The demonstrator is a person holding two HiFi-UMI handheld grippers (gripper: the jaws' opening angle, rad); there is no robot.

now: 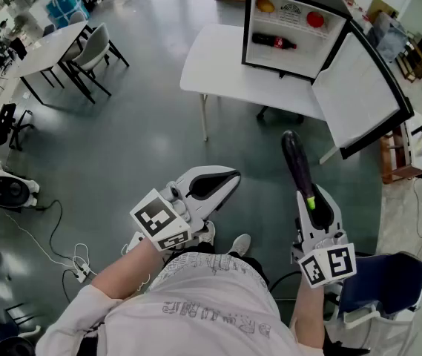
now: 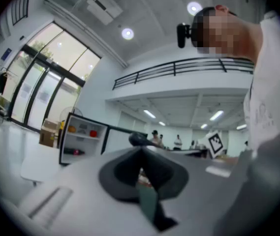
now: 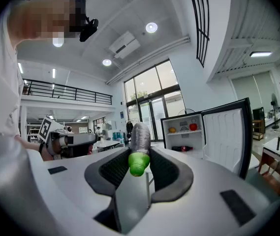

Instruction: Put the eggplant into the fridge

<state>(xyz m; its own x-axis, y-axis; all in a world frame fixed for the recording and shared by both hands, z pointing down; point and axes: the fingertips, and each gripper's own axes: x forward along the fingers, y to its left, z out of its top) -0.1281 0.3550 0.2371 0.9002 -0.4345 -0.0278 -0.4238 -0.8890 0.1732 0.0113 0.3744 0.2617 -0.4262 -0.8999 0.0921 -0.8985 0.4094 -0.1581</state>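
The right gripper [image 1: 317,208] grips a long dark purple eggplant [image 1: 297,162] at its green stem end, pointing it level towards the open black mini fridge [image 1: 305,56], while the left gripper [image 1: 214,184] has its jaws closed on nothing.

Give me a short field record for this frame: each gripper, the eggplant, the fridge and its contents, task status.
right gripper: fingers shut on eggplant at its green stem end
left gripper: shut, empty
fridge: on white table, door open
inside: bottle lying down; orange item and red item above
status: eggplant not yet in fridge
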